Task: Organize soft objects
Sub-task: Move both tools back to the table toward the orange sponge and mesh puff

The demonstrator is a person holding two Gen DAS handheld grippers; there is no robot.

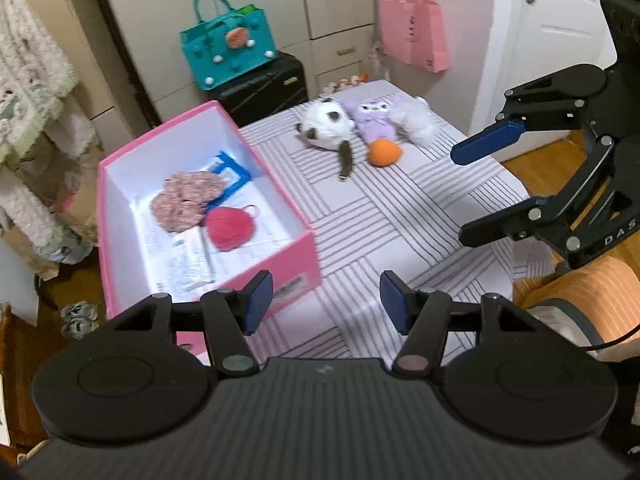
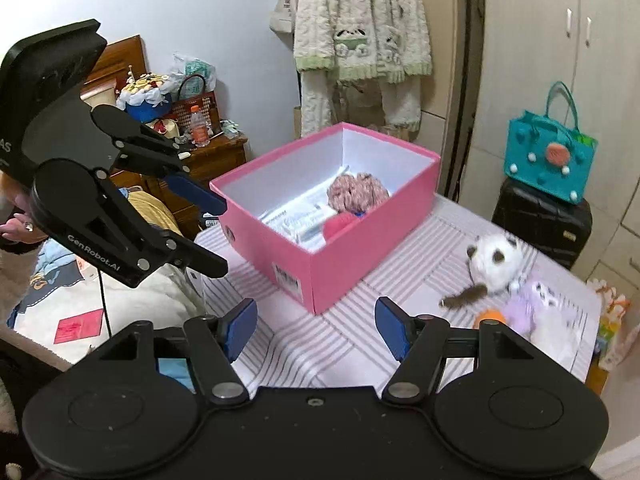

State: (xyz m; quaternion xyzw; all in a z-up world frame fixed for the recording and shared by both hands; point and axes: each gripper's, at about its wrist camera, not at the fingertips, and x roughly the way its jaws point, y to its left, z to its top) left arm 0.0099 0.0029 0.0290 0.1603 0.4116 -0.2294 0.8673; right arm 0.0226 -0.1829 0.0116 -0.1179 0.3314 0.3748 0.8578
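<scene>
On striped table [image 1: 400, 216], pink box [image 1: 280, 264] w/ knit bits; plush toys [image 1: 328, 124] lie apart. Left gripper [image 1: 326, 304] & right gripper [image 2: 316, 326] both gape, empty. Only right view shows bedside clutter [image 2: 172, 112]; pink bag [image 1: 414, 32] left-view only.

Pink box [image 1: 276, 264], lilac-striped cloth [image 1: 400, 208], teal bag [image 1: 228, 52].

A: The pink box [image 1: 280, 256] looks like matt cardboard, white and smooth inside, with printed paper on its floor.
B: The toys [image 1: 328, 124] are fluffy plush. The striped tablecloth [image 1: 400, 216] is smooth woven fabric, and the suitcase [image 2: 540, 216] is glossy black plastic.
</scene>
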